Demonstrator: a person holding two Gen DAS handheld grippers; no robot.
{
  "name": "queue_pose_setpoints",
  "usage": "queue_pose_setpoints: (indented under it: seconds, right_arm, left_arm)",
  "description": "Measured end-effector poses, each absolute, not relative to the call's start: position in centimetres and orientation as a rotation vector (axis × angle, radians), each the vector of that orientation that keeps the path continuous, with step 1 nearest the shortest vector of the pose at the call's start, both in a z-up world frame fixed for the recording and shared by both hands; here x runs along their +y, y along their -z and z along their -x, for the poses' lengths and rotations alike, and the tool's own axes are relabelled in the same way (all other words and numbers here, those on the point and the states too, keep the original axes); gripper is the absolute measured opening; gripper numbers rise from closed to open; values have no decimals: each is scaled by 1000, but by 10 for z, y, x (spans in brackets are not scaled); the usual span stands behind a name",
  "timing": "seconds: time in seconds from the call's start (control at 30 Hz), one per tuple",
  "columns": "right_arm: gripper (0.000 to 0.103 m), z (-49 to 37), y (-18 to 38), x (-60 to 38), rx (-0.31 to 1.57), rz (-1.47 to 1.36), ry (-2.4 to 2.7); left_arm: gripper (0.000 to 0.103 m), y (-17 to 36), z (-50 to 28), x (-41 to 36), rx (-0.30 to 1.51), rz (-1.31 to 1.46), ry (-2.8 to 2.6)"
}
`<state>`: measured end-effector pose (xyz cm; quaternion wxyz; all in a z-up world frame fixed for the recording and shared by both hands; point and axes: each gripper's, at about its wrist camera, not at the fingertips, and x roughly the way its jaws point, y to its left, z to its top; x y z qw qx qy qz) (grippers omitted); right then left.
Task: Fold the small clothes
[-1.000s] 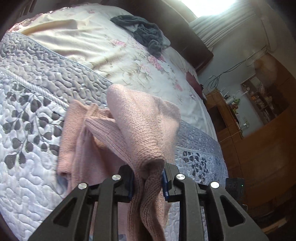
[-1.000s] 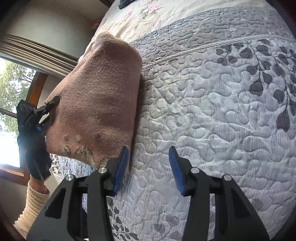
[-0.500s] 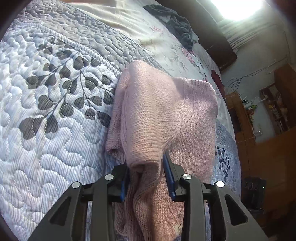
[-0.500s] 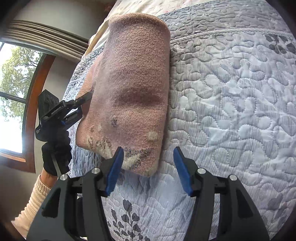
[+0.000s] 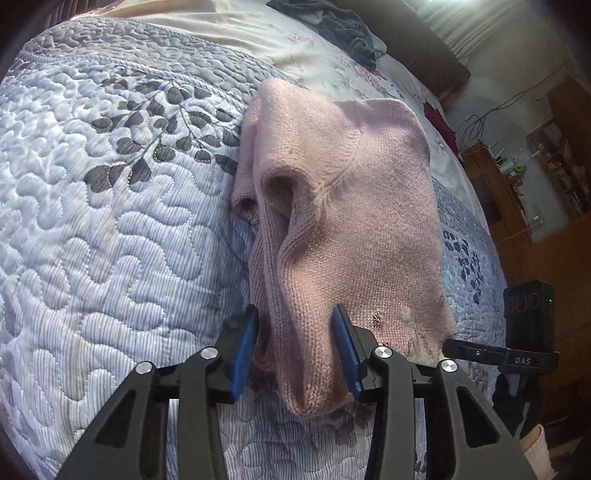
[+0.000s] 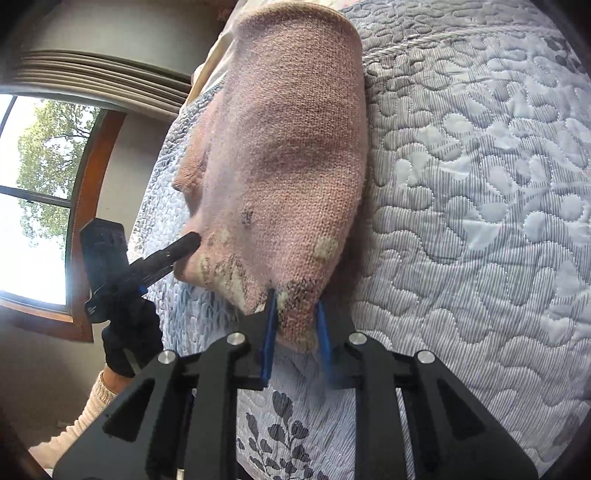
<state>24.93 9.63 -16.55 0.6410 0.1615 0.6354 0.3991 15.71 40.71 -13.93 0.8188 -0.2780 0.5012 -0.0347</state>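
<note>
Sweater [image 5: 354,206] first: it is a small pink knit, folded over on itself and lying on the quilt [image 5: 110,229] of the bed, near the edge closest to you. Its top layer is fairly flat and smooth, while the side toward your left gripper [image 5: 295,354] bunches into a raised, hollow ridge with a ribbed edge. Along the near hem you can see dark speckled marks and a few pale patches; they show most plainly in the right wrist view.

Your left gripper has its blue pads spread, one on each side of that bunched ridge, with a visible gap on the left side; the cloth sits between them unpinched. Your right gripper [image 6: 295,332] has its pads drawn in tight against the near corner of the sweater [image 6: 288,155], pinching it just where the marks are. From that view your gloved left hand [image 6: 125,332] holds the other tool at the sweater's far edge.

A dark garment [image 5: 343,29] lies well apart, up by the headboard
</note>
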Motion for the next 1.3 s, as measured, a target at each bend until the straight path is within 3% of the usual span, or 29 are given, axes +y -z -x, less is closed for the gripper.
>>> queue_pose_setpoints:
  seconds: [0.33, 0.43, 0.5, 0.57, 0.77, 1.03, 1.1, 1.3]
  right_arm:
    - [21, -237, 184, 95, 1491, -242, -863]
    - [31, -239, 172, 101, 1465, -197, -866]
    - [48, -242, 160, 100, 1435, -183, -866]
    - [54, -246, 148, 96, 1396, -191, -867]
    - [57, -269, 129, 92, 1350, -199, -857]
    - [58, -289, 138, 100, 1363, -242, -859]
    - [70, -298, 142, 102, 1370, -258, -854]
    - [75, -315, 161, 96, 1389, -377, -852]
  left_arm:
    - [44, 155, -161, 410, 1089, 584, 74]
    - [44, 143, -162, 415, 1086, 595, 74]
    - [55, 130, -164, 422, 1045, 598, 68]
    - [61, 119, -170, 431, 1004, 594, 41]
    - [66, 119, -208, 458, 1013, 648, 26]
    - [73, 157, -258, 467, 1063, 762, 95]
    - [75, 164, -266, 467, 1062, 795, 136]
    - [82, 174, -276, 453, 1074, 820, 267]
